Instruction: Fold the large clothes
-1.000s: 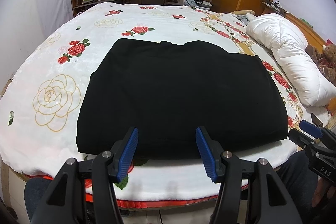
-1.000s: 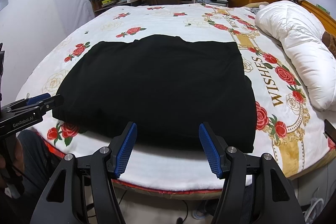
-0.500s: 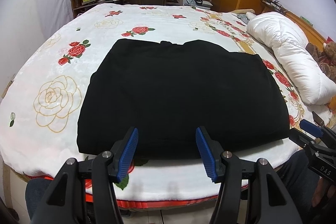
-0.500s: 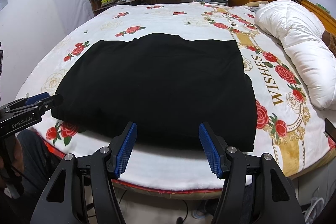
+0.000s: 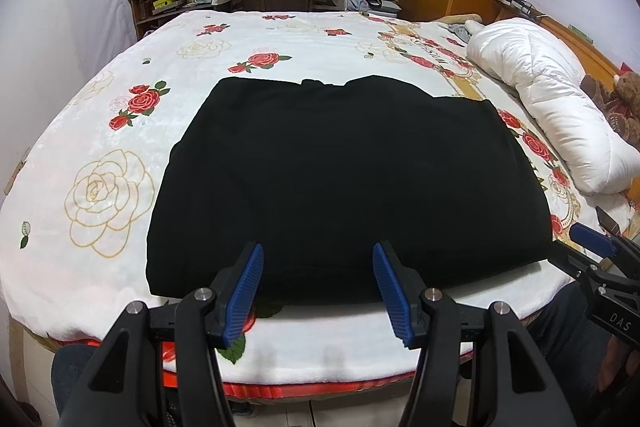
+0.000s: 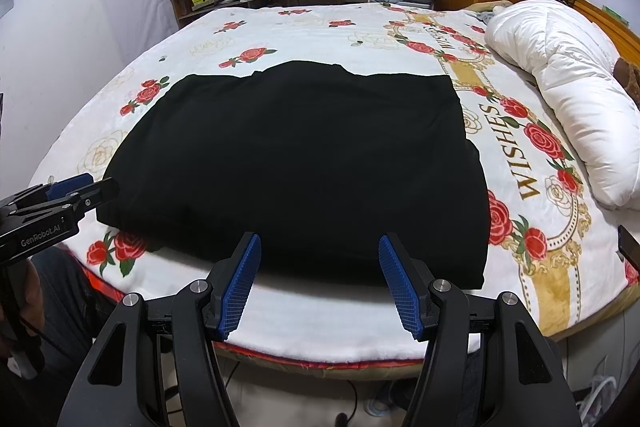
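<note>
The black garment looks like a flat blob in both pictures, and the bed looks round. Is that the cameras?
Left wrist view: the fisheye lens bows the bed edges and darkens the corners; the black garment shows almost no folds, only an outline. Right wrist view: same bulge, same featureless black; the "WISHES" lettering is sharp, so focus is fine.

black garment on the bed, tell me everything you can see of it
The black garment is a plain, matte, soft-looking cloth with no visible print, lying flat in a rough rectangle on the floral bedspread near the bed's front edge. It looks folded: the near edge is thick and layered, and a small bump breaks the far edge. The left gripper and right gripper hang open just short of its near edge; neither touches it.
</note>
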`<state>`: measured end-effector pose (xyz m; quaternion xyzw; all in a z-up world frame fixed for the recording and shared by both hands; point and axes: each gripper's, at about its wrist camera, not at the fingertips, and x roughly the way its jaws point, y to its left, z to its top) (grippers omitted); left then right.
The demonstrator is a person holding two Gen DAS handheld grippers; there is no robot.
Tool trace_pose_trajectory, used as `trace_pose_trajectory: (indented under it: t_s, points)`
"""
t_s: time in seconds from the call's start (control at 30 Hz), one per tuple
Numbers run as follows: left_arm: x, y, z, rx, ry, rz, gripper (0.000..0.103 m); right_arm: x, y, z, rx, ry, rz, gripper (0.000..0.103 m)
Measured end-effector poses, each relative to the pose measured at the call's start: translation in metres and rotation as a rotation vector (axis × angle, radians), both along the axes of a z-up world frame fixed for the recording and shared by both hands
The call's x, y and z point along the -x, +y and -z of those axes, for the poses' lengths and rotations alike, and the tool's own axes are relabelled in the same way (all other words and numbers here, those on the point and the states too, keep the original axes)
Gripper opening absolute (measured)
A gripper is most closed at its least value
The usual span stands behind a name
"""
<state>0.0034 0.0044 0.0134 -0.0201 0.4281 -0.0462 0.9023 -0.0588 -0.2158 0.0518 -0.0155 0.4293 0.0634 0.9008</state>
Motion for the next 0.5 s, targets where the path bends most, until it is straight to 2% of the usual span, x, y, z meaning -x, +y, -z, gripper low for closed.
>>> trace_pose_trajectory:
  t_s: [0.5]
  points:
    - [0.0018, 0.0011, 0.0070, 0.002, 0.016, -0.002, 0.059, -0.0002, -0.0023, -0.0013, 0.014, -0.002, -0.004, 0.062]
